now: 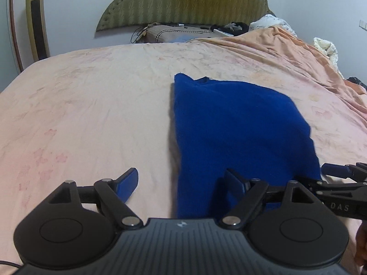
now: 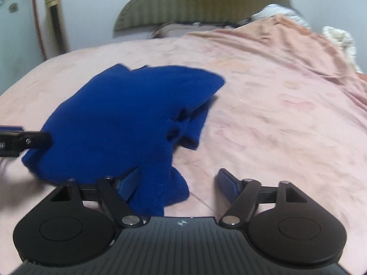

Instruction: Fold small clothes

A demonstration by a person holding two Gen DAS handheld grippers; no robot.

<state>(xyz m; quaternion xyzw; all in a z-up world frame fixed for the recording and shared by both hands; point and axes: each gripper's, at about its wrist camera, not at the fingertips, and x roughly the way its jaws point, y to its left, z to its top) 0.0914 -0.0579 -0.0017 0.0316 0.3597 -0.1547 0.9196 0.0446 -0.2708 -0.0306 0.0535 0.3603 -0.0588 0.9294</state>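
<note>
A blue knit garment [image 1: 238,123] lies partly folded on the pink bedsheet [image 1: 91,105]. My left gripper [image 1: 183,183] is open at the garment's near edge, its right finger over the cloth and its left finger over the sheet. In the right wrist view the garment [image 2: 123,119] looks bunched, with a sleeve fold at its right. My right gripper [image 2: 179,183] is open over the garment's near right corner. The right gripper also shows in the left wrist view [image 1: 337,171] at the far right. The left gripper's tip shows in the right wrist view [image 2: 25,137] at the left edge.
A green padded headboard [image 1: 183,0] stands against the far wall. A peach blanket [image 1: 298,52] is heaped at the back right with white bedding [image 1: 325,45]. A gold standing unit [image 1: 36,23] is at the left wall. Cables and small items [image 1: 183,28] lie by the headboard.
</note>
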